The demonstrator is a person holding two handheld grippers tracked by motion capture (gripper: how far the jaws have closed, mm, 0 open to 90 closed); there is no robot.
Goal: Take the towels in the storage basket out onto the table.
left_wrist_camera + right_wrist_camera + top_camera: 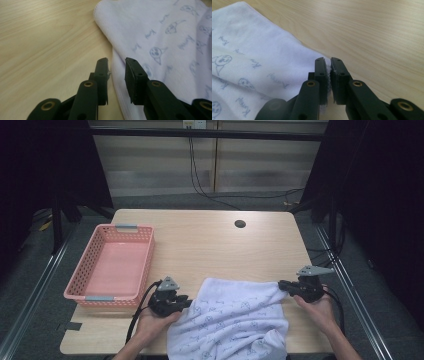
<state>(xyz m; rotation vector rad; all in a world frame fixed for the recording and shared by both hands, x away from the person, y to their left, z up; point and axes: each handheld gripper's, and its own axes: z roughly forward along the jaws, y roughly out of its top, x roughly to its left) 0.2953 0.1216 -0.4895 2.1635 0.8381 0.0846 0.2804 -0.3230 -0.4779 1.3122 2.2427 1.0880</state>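
Note:
A white towel [235, 315] with a pale blue print lies rumpled at the front of the wooden table [210, 245], one part hanging over the front edge. At its left edge, my left gripper [189, 303] is open. In the left gripper view the towel [155, 32] has its hem lying in the gap between the jaws of that gripper [116, 61], and the pads do not press on it. My right gripper [281, 285] is at the towel's far right corner. In the right gripper view this gripper [329, 61] is shut on a pinch of the towel [249, 50].
A pink plastic basket [146, 265] stands on the left side of the table, close to my left hand. A round cable hole [240, 224] sits near the far edge. Bare wood lies between the basket and the towel and behind the towel.

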